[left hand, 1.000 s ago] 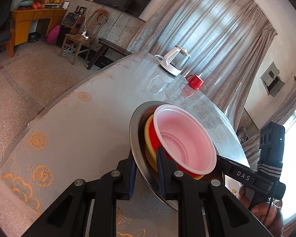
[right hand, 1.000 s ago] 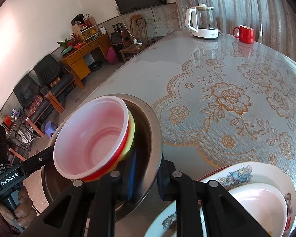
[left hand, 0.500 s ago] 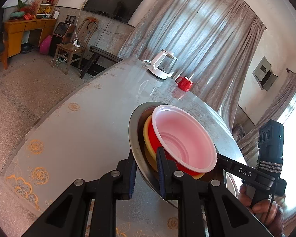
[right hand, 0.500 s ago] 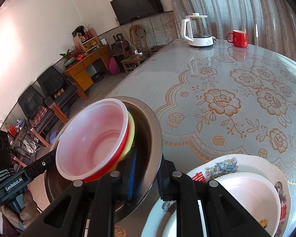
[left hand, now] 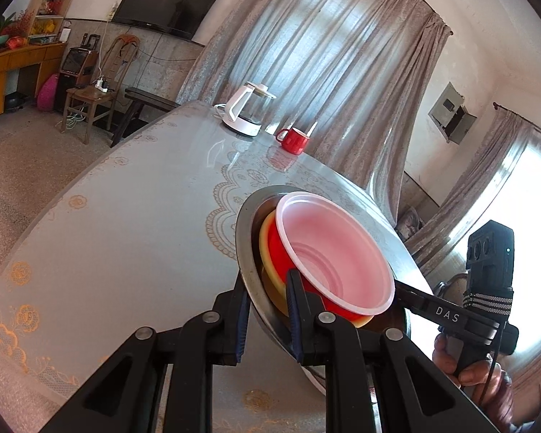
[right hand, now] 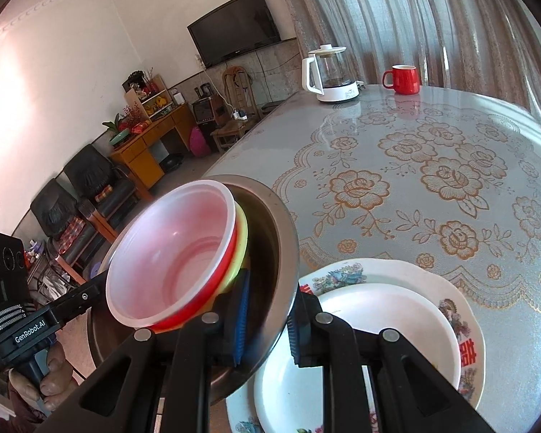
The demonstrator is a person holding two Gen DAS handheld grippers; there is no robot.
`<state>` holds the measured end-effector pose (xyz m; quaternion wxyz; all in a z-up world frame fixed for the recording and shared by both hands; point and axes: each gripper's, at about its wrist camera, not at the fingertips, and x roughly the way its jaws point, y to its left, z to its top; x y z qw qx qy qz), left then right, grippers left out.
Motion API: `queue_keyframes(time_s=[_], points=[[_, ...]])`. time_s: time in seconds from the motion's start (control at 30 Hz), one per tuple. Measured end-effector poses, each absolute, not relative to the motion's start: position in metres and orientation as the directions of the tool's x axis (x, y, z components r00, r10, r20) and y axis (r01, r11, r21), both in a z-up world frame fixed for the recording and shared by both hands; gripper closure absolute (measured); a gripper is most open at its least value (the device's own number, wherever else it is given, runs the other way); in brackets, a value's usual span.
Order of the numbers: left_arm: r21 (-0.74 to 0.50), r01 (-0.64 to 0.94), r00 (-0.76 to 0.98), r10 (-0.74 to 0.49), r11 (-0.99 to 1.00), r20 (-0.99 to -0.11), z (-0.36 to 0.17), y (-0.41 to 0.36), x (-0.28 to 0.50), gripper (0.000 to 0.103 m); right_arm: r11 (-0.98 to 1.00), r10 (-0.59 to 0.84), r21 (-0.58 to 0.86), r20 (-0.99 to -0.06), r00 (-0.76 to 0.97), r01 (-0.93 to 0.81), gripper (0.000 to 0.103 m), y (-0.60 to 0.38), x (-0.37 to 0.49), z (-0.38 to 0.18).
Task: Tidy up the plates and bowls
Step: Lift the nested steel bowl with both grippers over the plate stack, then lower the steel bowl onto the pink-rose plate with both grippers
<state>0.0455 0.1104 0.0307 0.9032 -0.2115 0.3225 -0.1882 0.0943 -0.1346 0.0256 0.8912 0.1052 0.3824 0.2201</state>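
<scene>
A steel bowl [left hand: 247, 252] [right hand: 274, 238] holds nested yellow, red and pink-white plastic bowls [left hand: 331, 249] [right hand: 173, 252]. My left gripper [left hand: 267, 306] is shut on the steel bowl's near rim. My right gripper [right hand: 267, 310] is shut on the opposite rim. Both hold it tilted above the table. Below it in the right wrist view, a white bowl [right hand: 360, 357] sits on a flowered plate [right hand: 461, 310].
A white-based glass kettle [right hand: 330, 74] and a red mug [right hand: 404, 78] stand at the table's far end. The glass-topped table with a lace floral cloth [right hand: 432, 180] spreads beyond. Chairs, a desk and a TV line the wall.
The steel bowl with its nested bowls has risen and moved over the plate and white bowl, which now show more fully beneath it. Both grips are unchanged.
</scene>
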Motion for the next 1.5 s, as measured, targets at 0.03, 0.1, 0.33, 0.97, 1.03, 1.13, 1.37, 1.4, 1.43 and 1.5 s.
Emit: queue_keyframes(time_s=[0.03, 0.1, 0.33, 0.97, 1.03, 1.13, 1.37, 1.4, 1.43, 1.5], points=[[-0.504, 0.215, 0.715, -0.486, 0.837, -0.502, 0.031, 0.106, 0.046, 0.085, 0.884, 0.468, 0.353, -0.634, 0.616, -0.307, 0.084, -0.139, 0.091, 0.026], [-0.497, 0.24, 0.705, -0.502, 0.834, -0.502, 0.033, 0.095, 0.046, 0.085, 0.892, 0.45, 0.342, -0.635, 0.627, -0.295, 0.084, -0.148, 0.085, 0.027], [-0.479, 0.331, 0.64, -0.567, 0.813, -0.519, 0.033, 0.05, 0.047, 0.085, 0.92, 0.382, 0.333, -0.637, 0.67, -0.209, 0.084, -0.191, 0.066, 0.026], [-0.463, 0.36, 0.533, -0.586, 0.81, -0.61, 0.005, 0.011, 0.047, 0.083, 0.932, 0.329, 0.348, -0.707, 0.626, -0.098, 0.083, -0.235, 0.052, -0.016], [-0.467, 0.366, 0.525, -0.593, 0.805, -0.611, 0.003, 0.011, 0.049, 0.083, 0.938, 0.318, 0.334, -0.713, 0.625, -0.095, 0.083, -0.236, 0.051, -0.018], [-0.472, 0.371, 0.515, -0.6, 0.799, -0.612, 0.001, 0.009, 0.048, 0.083, 0.939, 0.314, 0.333, -0.718, 0.621, -0.09, 0.083, -0.239, 0.05, -0.019], [-0.479, 0.354, 0.49, -0.596, 0.803, -0.636, -0.009, 0.008, 0.049, 0.083, 0.945, 0.301, 0.314, -0.726, 0.619, -0.091, 0.083, -0.238, 0.05, -0.022], [-0.479, 0.361, 0.489, -0.6, 0.8, -0.633, -0.009, 0.007, 0.048, 0.083, 0.948, 0.295, 0.304, -0.728, 0.619, -0.094, 0.083, -0.236, 0.049, -0.021], [-0.481, 0.365, 0.489, -0.604, 0.797, -0.629, -0.008, 0.007, 0.047, 0.083, 0.952, 0.285, 0.292, -0.731, 0.62, -0.093, 0.083, -0.236, 0.048, -0.021], [-0.476, 0.372, 0.493, -0.604, 0.797, -0.627, -0.006, 0.006, 0.046, 0.083, 0.955, 0.273, 0.283, -0.741, 0.614, -0.083, 0.083, -0.237, 0.049, -0.023]])
